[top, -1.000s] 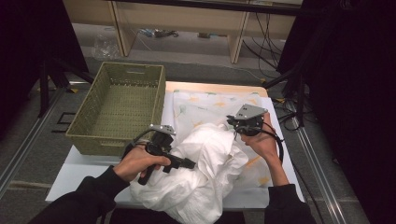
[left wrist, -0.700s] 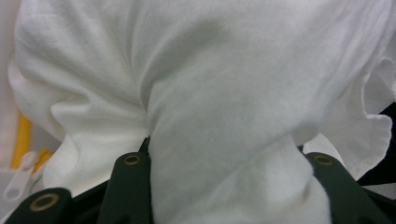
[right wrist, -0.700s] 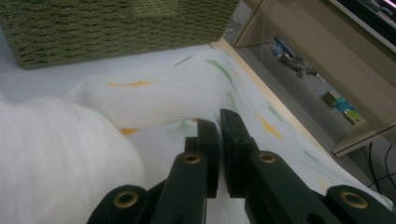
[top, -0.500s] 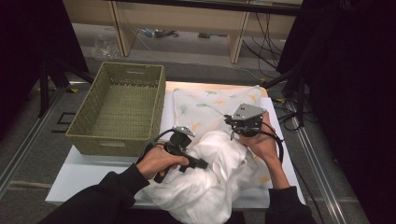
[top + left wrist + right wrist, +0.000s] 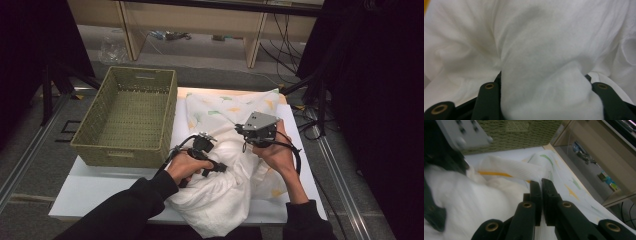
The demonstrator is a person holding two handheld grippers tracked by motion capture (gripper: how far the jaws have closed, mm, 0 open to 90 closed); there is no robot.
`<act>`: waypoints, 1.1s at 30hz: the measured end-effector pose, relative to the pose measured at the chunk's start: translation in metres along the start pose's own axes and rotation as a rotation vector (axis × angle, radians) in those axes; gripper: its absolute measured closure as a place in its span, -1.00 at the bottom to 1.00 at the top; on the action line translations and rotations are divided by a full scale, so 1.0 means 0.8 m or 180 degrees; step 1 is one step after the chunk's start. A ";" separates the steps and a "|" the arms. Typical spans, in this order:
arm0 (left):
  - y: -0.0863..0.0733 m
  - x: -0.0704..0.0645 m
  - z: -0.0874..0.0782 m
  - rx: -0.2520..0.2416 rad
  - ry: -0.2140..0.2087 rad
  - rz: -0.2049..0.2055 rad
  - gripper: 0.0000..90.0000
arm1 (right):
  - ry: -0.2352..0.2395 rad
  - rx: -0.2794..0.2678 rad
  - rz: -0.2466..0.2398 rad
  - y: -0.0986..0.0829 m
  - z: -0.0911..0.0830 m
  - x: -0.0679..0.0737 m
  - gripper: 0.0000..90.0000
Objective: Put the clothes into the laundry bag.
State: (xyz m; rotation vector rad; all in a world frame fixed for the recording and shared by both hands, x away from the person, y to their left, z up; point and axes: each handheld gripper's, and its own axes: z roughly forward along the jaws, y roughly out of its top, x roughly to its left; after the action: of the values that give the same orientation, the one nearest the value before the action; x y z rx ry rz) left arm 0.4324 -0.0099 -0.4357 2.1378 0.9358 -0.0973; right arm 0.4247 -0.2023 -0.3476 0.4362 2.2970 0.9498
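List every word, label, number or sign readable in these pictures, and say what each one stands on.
None can be read.
The white cloth carries green and yellow printed shapes, no letters.
The green woven basket shows no label.
The grey plate on the right tongs has only screw heads, no marking.
Small coloured items on the floor under the shelf are too blurred to read.

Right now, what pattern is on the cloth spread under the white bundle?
The spread cloth is white with scattered yellow and green shapes, clearest in the high view.
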 end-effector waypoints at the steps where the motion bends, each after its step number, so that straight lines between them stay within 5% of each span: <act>1: 0.005 -0.001 -0.002 -0.0097 0.0027 -0.0045 0.10 | -0.0004 -0.0002 -0.0011 0.002 -0.002 0.001 0.97; 2: 0.010 0.002 -0.007 -0.0126 0.0054 -0.0053 0.11 | 0.0008 -0.0006 -0.0004 0.004 -0.005 0.003 0.97; 3: 0.015 0.011 -0.018 0.0028 0.0121 0.0137 0.12 | 0.0049 -0.0011 -0.0028 0.005 -0.007 0.003 0.97; 4: 0.019 0.015 -0.019 -0.0140 0.0186 -0.0010 0.13 | 0.0016 -0.0017 -0.0001 0.006 -0.009 0.004 0.97; 9: 0.024 0.042 0.005 -0.0353 0.0395 -0.0294 0.08 | 0.0039 0.0055 -0.0055 0.003 -0.003 0.006 0.97; 13: 0.023 0.030 0.027 -0.0276 0.0422 -0.0275 -0.16 | 0.0055 0.0150 -0.0063 -0.003 0.004 0.007 0.97; 17: 0.028 0.020 -0.003 -0.0356 0.0464 -0.0119 -0.40 | 0.0029 0.0161 -0.0006 -0.009 0.001 0.002 0.97; 19: 0.029 0.010 -0.024 -0.0580 0.0544 -0.0024 -0.43 | 0.0015 0.0165 0.0041 -0.013 0.001 0.000 0.97; 22: 0.024 -0.001 -0.051 -0.0664 0.0411 0.0030 -0.45 | 0.0009 0.0175 0.0057 -0.015 0.001 -0.001 0.97; 28: -0.013 -0.002 -0.096 -0.0592 0.0386 0.0209 -0.55 | -0.0002 0.0187 0.0074 -0.015 -0.002 0.000 0.97; 31: -0.030 0.006 -0.097 -0.0199 0.0366 0.0391 -0.57 | 0.0017 0.0175 0.0007 -0.015 0.001 -0.002 0.97; 33: -0.038 0.012 -0.085 -0.0096 0.0349 0.0471 -0.65 | 0.0011 0.0185 0.0043 -0.014 0.001 0.000 0.97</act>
State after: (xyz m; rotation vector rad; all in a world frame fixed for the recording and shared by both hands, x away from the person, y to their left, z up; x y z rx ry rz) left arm 0.4043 0.0558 -0.4116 2.1944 0.8324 0.1082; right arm 0.4248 -0.2098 -0.3562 0.4755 2.3322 0.8925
